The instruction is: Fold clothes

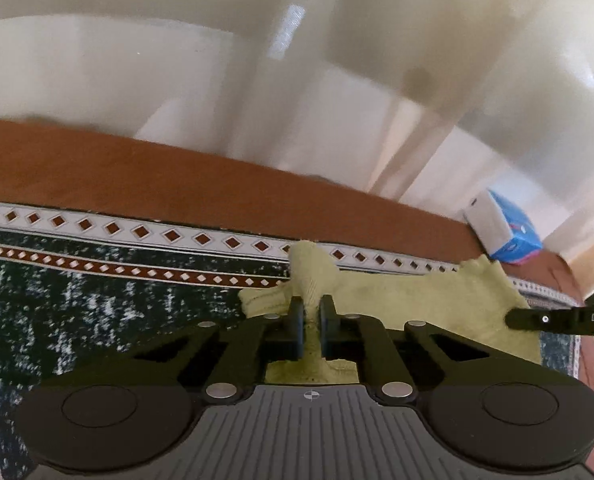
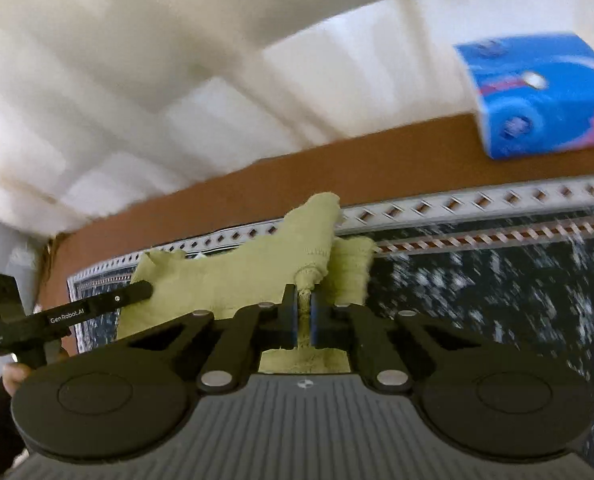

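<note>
Left wrist view. Left tongs (image 1: 311, 312) clenched on a bunched ridge of the pale yellow-green cloth (image 1: 417, 304); fabric is pinched between the two black fingers (image 1: 295, 320) and pokes up past their tips. The rest of the cloth spreads toward the right of frame, lifted and rumpled, over a dark patterned rug (image 1: 97, 308) with a white diamond border and a rust-brown outer band. The tip of the right tongs (image 1: 515, 320) enters from the right edge and meets the cloth's far side; from here I cannot tell how they stand. A blue tissue pack (image 1: 509, 232) sits on the brown band, near the rug's corner, apart from the cloth. Pale wall behind, blurred.

Right wrist view. Right tongs (image 2: 305, 304) clamped on a twisted fold of the same cloth (image 2: 233, 276); a thin rope of fabric runs down between the fingers (image 2: 287, 312). The cloth rises to a peak above the grip and stretches toward the left of frame, where the left tongs (image 2: 143, 290) reach its other end; contact point is hidden by the cloth. A hand (image 2: 15, 378) in a dark sleeve grips that tool's handle at the frame's left edge. Dark rug (image 2: 497, 300) beneath, heavily blurred on the right. Blue tissue pack (image 2: 537, 96) at upper right, on the brown band, well apart from the cloth.
</note>
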Tool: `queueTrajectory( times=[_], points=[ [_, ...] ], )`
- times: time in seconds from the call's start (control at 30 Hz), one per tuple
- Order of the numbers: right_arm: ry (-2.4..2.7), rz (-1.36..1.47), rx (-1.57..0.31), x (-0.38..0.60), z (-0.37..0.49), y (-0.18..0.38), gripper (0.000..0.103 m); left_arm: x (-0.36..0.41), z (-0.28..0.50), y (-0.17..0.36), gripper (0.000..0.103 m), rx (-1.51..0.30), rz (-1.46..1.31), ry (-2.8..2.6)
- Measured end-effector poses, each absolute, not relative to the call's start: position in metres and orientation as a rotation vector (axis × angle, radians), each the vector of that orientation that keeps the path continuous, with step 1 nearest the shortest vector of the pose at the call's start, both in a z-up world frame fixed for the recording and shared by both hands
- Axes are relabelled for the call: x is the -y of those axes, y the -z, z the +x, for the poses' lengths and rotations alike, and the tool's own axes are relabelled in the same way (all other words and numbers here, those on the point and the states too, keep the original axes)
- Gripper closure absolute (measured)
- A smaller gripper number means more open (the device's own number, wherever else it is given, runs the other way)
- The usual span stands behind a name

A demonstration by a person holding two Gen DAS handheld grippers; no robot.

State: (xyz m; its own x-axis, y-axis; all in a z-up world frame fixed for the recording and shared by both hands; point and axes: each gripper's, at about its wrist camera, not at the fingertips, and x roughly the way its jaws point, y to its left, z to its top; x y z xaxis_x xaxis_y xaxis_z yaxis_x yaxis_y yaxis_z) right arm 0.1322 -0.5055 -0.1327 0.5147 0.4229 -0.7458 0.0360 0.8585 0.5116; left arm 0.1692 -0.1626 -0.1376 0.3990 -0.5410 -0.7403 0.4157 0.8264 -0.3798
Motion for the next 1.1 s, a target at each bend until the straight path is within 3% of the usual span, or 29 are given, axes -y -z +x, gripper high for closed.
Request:
queueTrajectory(
  times=[0.1,0.13,0.2,0.3,0.33,0.37,0.43,0.7,0.9,0.97,1.1],
  points=[
    [-0.196,0.535,-1.058,0.511,0.131,0.150,0.097,0.169,0.172,0.149,0.095,-1.004,-0.134,0.585],
    [-0.185,0.543,-1.070,0.512,0.133,0.156,0.097,0.170,0.172,0.148,0.082,-1.001,-0.142,0.582],
    [-0.178,0.541,-1.088,0.510,0.136,0.161,0.096,0.167,0.171,0.142,0.068,-0.992,-0.150,0.582],
    [-0.208,0.526,-1.075,0.510,0.138,0.153,0.086,0.153,0.166,0.127,0.044,-0.935,-0.148,0.567],
    [-0.219,0.515,-1.057,0.511,0.137,0.148,0.075,0.147,0.165,0.123,0.042,-0.914,-0.141,0.554],
    [-0.227,0.489,-1.031,0.511,0.137,0.141,0.057,0.142,0.167,0.121,0.042,-0.903,-0.139,0.543],
    [-0.236,0.435,-0.988,0.512,0.139,0.131,0.046,0.134,0.173,0.122,0.042,-0.912,-0.161,0.528],
    [-0.291,0.308,-1.019,0.501,0.179,0.145,0.046,0.151,0.188,0.140,0.041,-0.993,-0.169,0.623],
    [-0.355,0.297,-1.067,0.494,0.192,0.163,0.045,0.160,0.197,0.148,0.036,-1.031,-0.136,0.693],
    [-0.396,0.330,-1.076,0.497,0.193,0.163,0.054,0.159,0.197,0.147,0.036,-1.030,-0.127,0.713],
    [-0.431,0.353,-1.099,0.500,0.192,0.166,0.060,0.162,0.198,0.148,0.037,-1.030,-0.107,0.731]
  ],
)
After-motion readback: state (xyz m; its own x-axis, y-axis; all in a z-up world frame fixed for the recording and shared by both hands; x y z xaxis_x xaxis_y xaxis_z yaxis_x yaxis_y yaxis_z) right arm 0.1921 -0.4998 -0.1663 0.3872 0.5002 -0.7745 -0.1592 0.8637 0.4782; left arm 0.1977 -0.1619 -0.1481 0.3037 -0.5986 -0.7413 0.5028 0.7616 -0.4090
